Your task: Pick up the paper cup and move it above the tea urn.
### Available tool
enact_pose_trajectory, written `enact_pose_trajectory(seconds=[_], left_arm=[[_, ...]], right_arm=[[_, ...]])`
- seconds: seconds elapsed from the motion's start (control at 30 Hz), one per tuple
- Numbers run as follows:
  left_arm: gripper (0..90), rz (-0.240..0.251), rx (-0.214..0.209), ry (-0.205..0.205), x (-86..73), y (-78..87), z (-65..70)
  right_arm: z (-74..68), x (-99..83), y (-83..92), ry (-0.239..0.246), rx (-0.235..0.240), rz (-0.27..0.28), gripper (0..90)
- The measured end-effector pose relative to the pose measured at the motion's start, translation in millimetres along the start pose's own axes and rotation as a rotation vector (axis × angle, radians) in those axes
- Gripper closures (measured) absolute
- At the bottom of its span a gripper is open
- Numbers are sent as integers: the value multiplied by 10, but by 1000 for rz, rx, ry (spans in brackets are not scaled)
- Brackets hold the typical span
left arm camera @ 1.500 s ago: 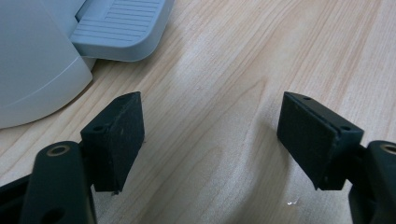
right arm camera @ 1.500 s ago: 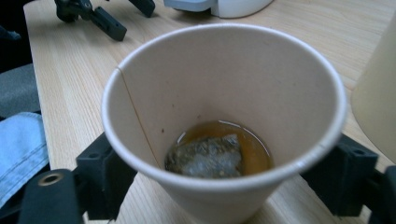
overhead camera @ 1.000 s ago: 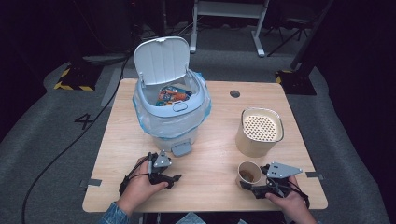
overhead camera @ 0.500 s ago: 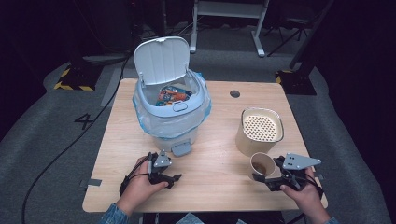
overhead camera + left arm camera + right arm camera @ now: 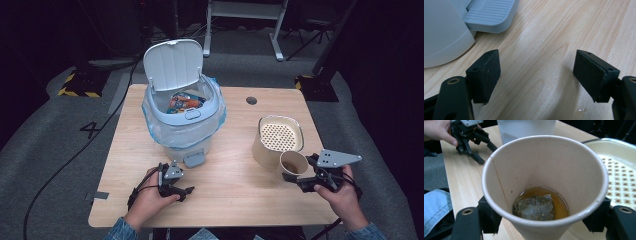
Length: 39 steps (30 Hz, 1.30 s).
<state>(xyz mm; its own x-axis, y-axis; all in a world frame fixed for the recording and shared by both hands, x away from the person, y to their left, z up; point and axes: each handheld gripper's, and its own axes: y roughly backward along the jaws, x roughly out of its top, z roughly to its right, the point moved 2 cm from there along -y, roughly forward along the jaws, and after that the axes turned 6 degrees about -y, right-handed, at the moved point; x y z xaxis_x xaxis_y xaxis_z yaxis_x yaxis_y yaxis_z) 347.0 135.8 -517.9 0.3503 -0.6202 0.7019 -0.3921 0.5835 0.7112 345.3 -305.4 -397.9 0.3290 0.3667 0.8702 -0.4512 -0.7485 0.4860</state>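
Paper cup (image 5: pixel 544 185) is clamped in my right tool (image 5: pixel 320 175), jaws closed on its sides low on the wall. Inside: a used tea bag (image 5: pixel 535 207) sitting in a shallow pool of amber tea. The cup is touching the front edge of the beige strainer container (image 5: pixel 277 140), rim tipped slightly toward it.

My read on the step: drain the tea through the perforated insert (image 5: pixel 621 180), then bin the bag. To do it well, I'd lift so the rim clears the container's lip, tip slowly so liquid goes through the holes and not down the outside, and keep the squeeze light; paper wall will buckle.

Left tool (image 5: pixel 172 182) is wide open, holding nothing, resting on the tabletop (image 5: pixel 230 200) left of the cup, just in front of the pedal (image 5: pixel 490 12) of the lined bin (image 5: pixel 182 112). Bin lid is up, wrappers inside.

Tabletop is light wood grain. The room behind is dark, with grey floor, hazard tape and cables.
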Motion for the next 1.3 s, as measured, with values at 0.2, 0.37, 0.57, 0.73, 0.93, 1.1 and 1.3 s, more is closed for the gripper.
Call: enact_pose_trajectory(seconds=[0.2,0.37,0.57,0.73,0.93,1.1,1.3], left_arm=[[224,-6,5,-12,3,-4,5],[224,-5,8,-11,2,-4,9],[224,-5,8,-11,2,-4,9],[224,-5,7,-11,2,-4,8],[225,-6,5,-8,1,-2,5],[224,-6,6,-10,1,-2,6],[225,-9,7,-4,-6,6,5]], right_arm=[[74,205,89,-6,-17,18,306],[148,360,153,-12,-44,34,306],[284,510,208,-27,-73,51,305],[452,585,183,-57,-95,66,305],[654,650,76,-90,-124,95,305],[781,686,-57,-99,-146,98,304],[882,680,-178,-93,-178,67,304]])
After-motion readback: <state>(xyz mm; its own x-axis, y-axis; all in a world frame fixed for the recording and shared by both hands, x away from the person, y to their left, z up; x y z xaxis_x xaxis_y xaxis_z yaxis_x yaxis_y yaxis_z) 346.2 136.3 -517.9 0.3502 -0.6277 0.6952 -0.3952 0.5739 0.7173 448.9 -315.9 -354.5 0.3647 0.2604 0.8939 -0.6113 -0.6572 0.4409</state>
